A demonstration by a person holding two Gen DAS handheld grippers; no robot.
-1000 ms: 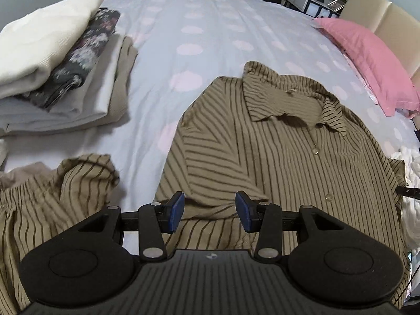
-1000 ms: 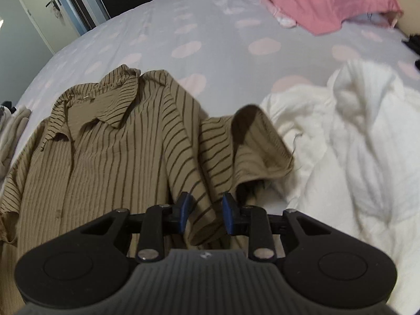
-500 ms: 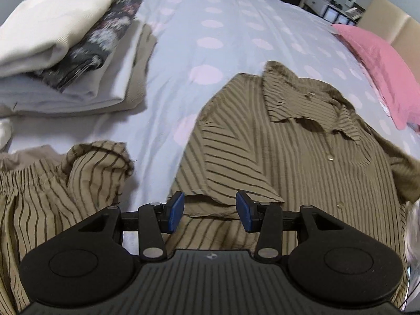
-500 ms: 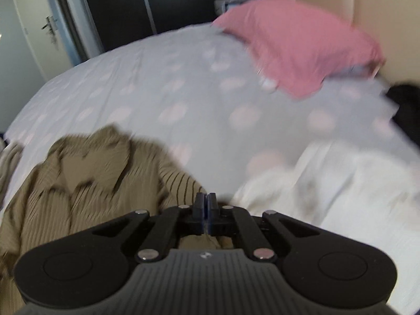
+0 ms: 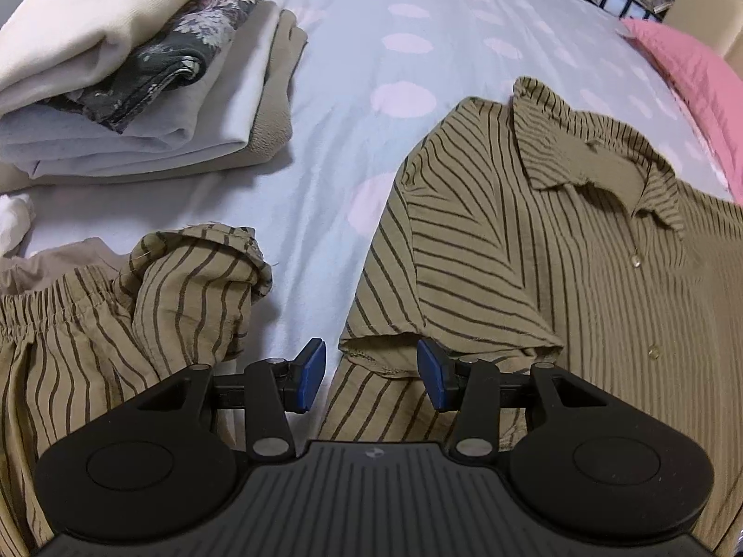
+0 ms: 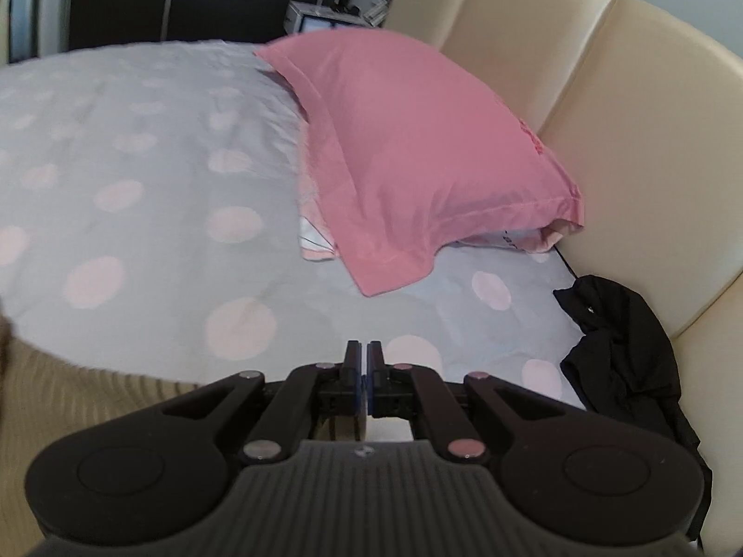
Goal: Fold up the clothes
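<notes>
The striped shirt (image 5: 534, 250) lies spread face-up on the bed (image 5: 418, 23), collar away, ready for folding. The left gripper (image 5: 370, 373) hovers with fingers about half open around the sleeve hem (image 5: 376, 355), gripping nothing yet. The right gripper (image 6: 363, 371) has its fingers pressed together, seemingly pinching tan cloth beneath. No containers show; folded clothes (image 5: 134, 69) sit stacked nearby.
</notes>
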